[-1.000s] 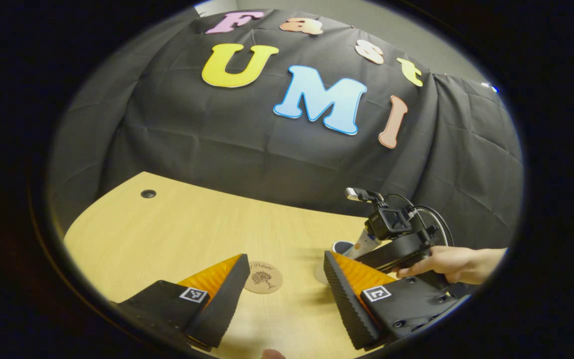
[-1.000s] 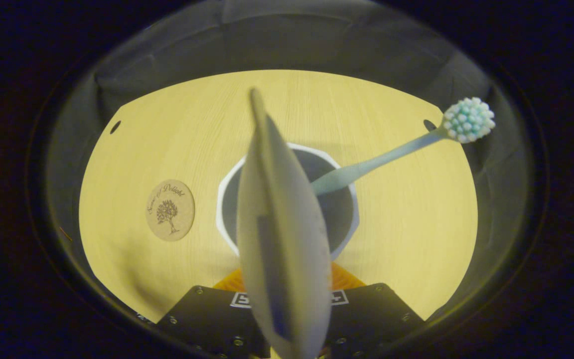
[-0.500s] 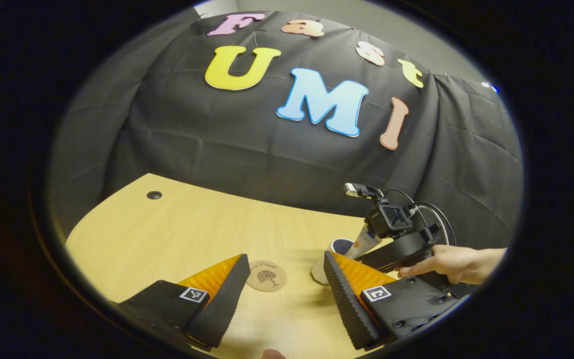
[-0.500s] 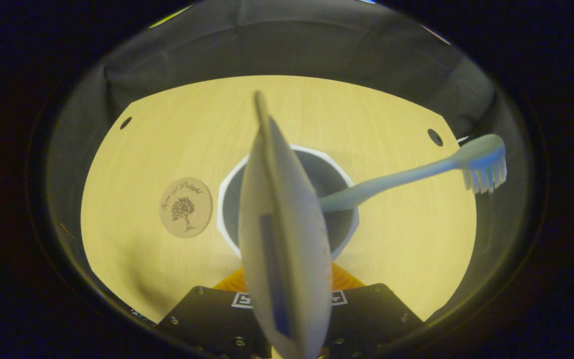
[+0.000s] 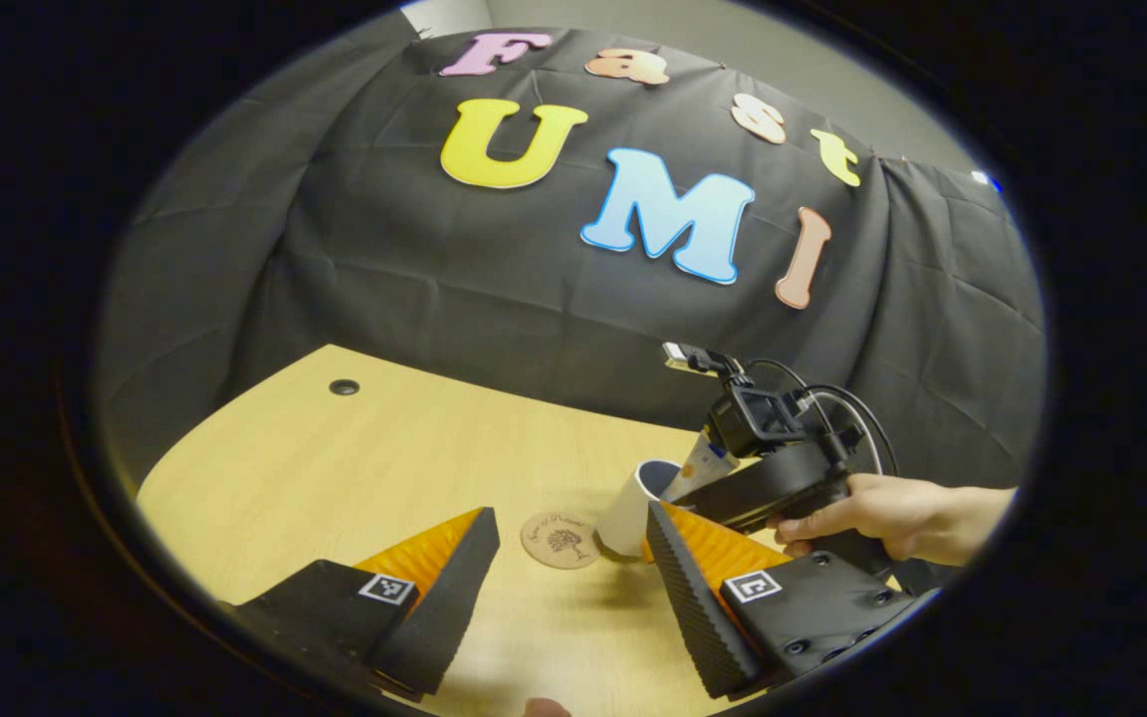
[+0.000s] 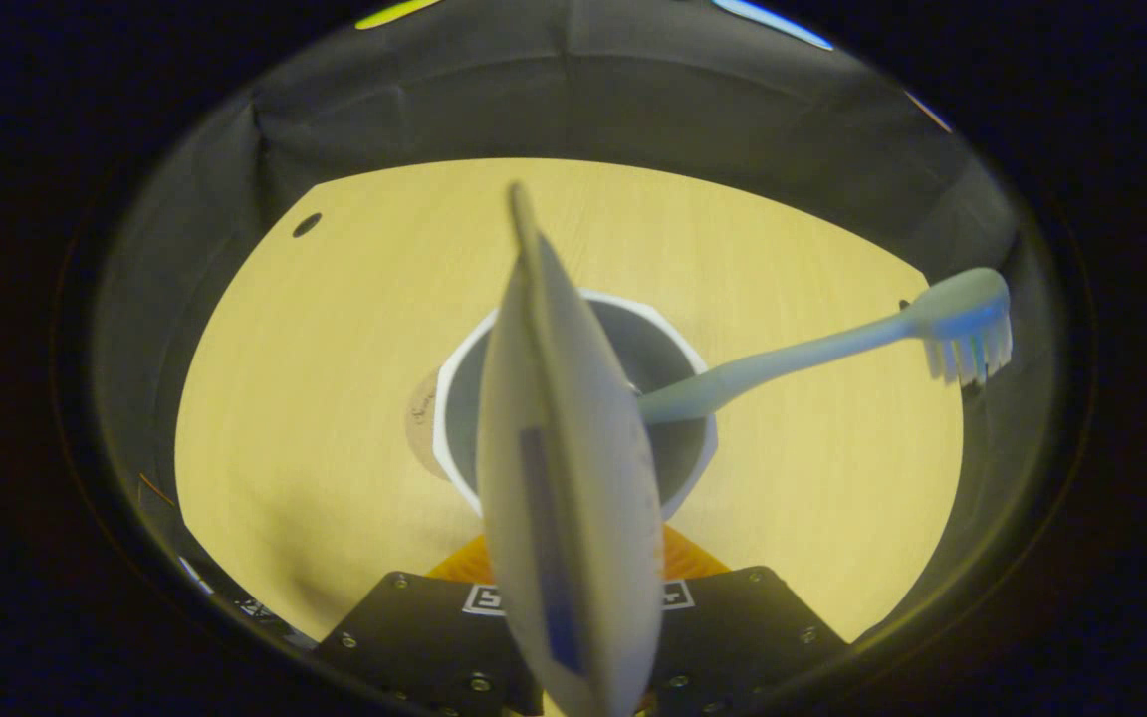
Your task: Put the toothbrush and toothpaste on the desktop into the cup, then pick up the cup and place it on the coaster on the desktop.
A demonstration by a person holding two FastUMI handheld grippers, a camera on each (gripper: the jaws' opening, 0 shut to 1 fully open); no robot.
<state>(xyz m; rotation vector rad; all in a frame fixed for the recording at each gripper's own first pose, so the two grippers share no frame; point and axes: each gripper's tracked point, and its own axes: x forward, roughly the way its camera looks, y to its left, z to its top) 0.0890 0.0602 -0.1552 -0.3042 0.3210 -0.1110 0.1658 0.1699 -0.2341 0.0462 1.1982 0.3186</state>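
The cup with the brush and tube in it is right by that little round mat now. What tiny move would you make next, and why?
Probably shift the cup a little farther sideways toward the coaster, then lower it. In the right gripper view the coaster peeks out from beside the cup's rim, so the cup is not centred over it. The toothbrush and toothpaste already stand inside.

Script over a tree on the coaster point(image 5: 561, 539) is illegible.

Left gripper point(image 5: 566, 588) fingers point(image 5: 439, 597) apart; right gripper point(image 5: 678, 498) hand-held point(image 5: 882, 518).
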